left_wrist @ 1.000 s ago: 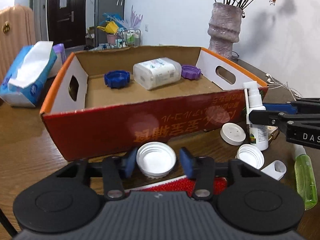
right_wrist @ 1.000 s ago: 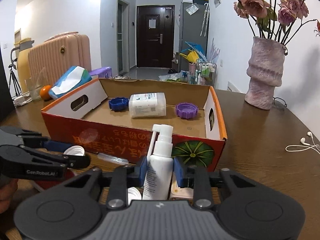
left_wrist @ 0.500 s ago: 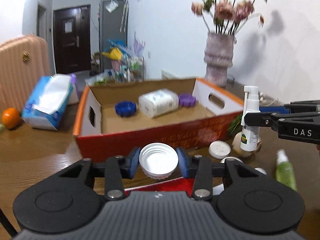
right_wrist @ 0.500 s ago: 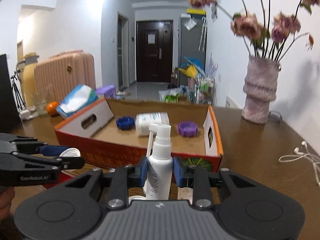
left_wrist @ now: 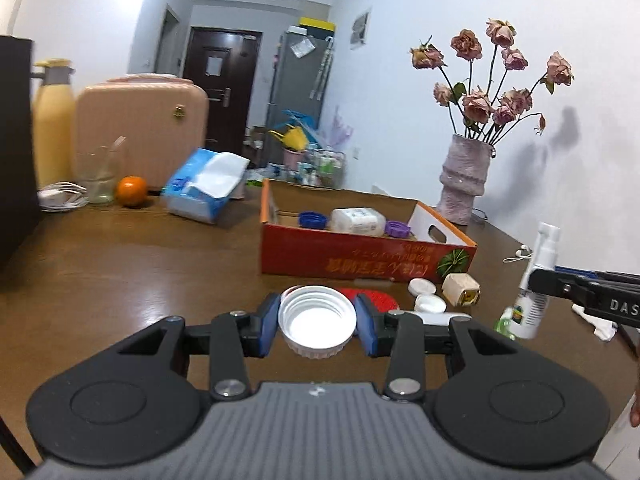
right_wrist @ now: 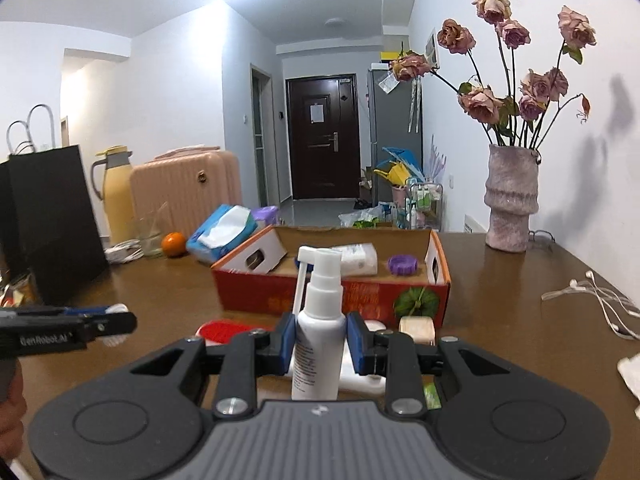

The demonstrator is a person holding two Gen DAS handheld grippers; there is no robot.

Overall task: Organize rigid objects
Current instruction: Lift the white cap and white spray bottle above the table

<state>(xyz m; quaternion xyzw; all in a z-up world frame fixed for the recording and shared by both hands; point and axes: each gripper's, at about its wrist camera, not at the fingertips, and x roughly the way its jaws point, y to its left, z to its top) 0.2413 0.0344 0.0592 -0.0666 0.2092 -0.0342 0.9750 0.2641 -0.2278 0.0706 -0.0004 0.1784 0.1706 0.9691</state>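
**Item 1 — left gripper** [left_wrist: 317,322]. Clenched on a white cap [left_wrist: 317,327], open side up, blue pads against its ribbed rim on both sides. Held clear of the table [left_wrist: 120,272].

**Item 2 — right gripper** [right_wrist: 320,340]. Clenched on a white spray bottle [right_wrist: 319,334], grasped at the body. Long axis upright, nozzle arm folded down on the gripper's left side. Also seen from the left wrist cam, off to the right [left_wrist: 534,292].

**Item 3 — loose pieces, just ahead of both grippers, on the table.** Red round brush-like item [left_wrist: 374,298]; two small white lids [left_wrist: 422,287]; beige block [left_wrist: 460,289]; green bottle [left_wrist: 505,322], partly hidden behind the spray bottle.

**Item 4 — cardboard box** [right_wrist: 332,296], orange rim, open top. Straight ahead of the right gripper, beyond the loose pieces; ahead and slightly right of the left gripper. Contents: blue cap [left_wrist: 313,220], white jar on its side [left_wrist: 358,221], purple cap [right_wrist: 403,265].

**Item 5 — far bkgd.** Tissue pack [left_wrist: 206,186], orange [left_wrist: 131,191], vase w/ dried roses [right_wrist: 512,200], earphones [right_wrist: 596,296].

**Note, key relation.** Judged: both loads go fwd and over the box's near wall — the box opening lies ahead of each gripper. Right gripper looks the more squarely lined up. Bottle stands tall, so it prob. needs more lift over the rim, or tipping, than the flat cap.
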